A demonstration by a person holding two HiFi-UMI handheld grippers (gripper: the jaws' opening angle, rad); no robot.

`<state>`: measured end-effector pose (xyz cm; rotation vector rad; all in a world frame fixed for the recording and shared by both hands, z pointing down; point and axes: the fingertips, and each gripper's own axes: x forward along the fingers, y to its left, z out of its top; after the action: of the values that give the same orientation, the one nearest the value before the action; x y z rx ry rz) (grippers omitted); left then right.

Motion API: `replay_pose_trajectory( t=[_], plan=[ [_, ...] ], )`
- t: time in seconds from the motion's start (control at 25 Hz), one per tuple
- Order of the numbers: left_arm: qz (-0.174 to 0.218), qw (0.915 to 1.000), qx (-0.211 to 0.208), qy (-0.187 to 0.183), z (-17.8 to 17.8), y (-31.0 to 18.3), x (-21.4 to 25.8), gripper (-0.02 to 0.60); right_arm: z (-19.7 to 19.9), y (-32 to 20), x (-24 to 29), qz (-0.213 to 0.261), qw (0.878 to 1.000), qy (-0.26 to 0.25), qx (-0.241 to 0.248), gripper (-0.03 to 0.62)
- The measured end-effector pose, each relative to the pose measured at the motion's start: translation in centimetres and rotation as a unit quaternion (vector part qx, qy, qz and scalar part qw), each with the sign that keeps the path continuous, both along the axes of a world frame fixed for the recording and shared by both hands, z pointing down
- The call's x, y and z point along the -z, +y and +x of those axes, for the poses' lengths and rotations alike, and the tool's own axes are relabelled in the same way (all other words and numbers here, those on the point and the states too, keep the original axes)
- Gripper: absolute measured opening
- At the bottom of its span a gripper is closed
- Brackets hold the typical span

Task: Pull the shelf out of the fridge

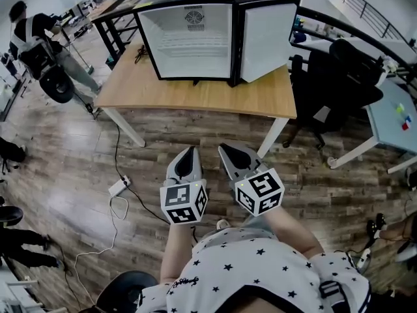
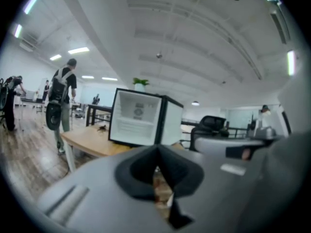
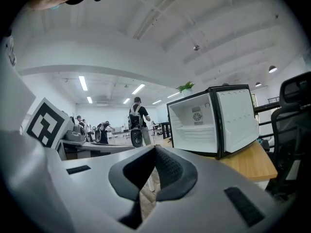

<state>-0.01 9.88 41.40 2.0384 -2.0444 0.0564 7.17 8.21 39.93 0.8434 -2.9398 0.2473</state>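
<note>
Well short of the fridge, both grippers closed and empty.

Nearest, the left gripper (image 1: 189, 152) and right gripper (image 1: 225, 150) sit side by side, each with jaws pressed together on nothing, well in front of the fridge (image 1: 195, 18). Open floor leads to the edge of the table (image 1: 195, 96) under the fridge; an office chair (image 1: 339, 83) crowds the fridge's right, past its swung-open door (image 1: 268, 39). The shelf (image 1: 189, 44) sits mid-height inside. Best, I judge, to approach squarely, part the jaws, grip its front rail and pull level.
</note>
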Motion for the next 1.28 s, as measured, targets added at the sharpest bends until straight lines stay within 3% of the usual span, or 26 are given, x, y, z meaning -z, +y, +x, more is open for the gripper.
replay_pose_trajectory(
  t=[0.16,0.76,1.28],
  plan=[
    [0.002,1.0,0.001,-0.002,-0.6,0.1,0.1,0.006,0.1,-0.2,0.0,-0.028,0.999,-0.028,-0.007,0.02],
    [-0.007,0.9999,0.004,0.012,-2.4,-2.1,-0.4,0.006,-1.8,-2.1,-0.5,-0.025,1.0,0.002,0.006,0.02],
    [-0.012,0.9998,-0.004,0.016,-6.1,-8.8,-1.6,0.006,-6.1,-9.0,-1.1,-0.02,1.0,0.01,0.017,0.02]
  ],
)
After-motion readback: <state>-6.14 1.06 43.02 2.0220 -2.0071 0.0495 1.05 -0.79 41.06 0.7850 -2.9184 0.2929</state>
